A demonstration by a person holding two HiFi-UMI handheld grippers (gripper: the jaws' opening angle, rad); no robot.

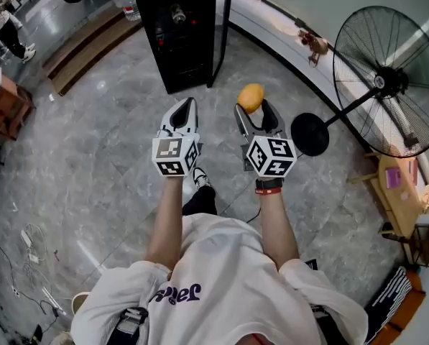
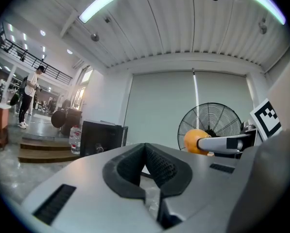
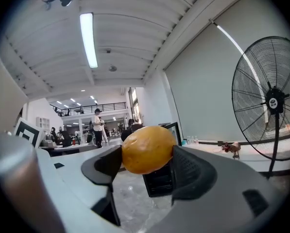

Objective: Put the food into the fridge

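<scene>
Fruit, perhaps an orange, is being pinched only by tips of the right tongs, risking rolling out; left tongs are pressing together.

Orange-yellow round fruit held aloft; black fridge upright, door open.

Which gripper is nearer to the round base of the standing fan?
Right. The right gripper, holding the orange fruit, is just left of the fan base; the left gripper, shut and empty, sits beyond it, farther left.
</scene>
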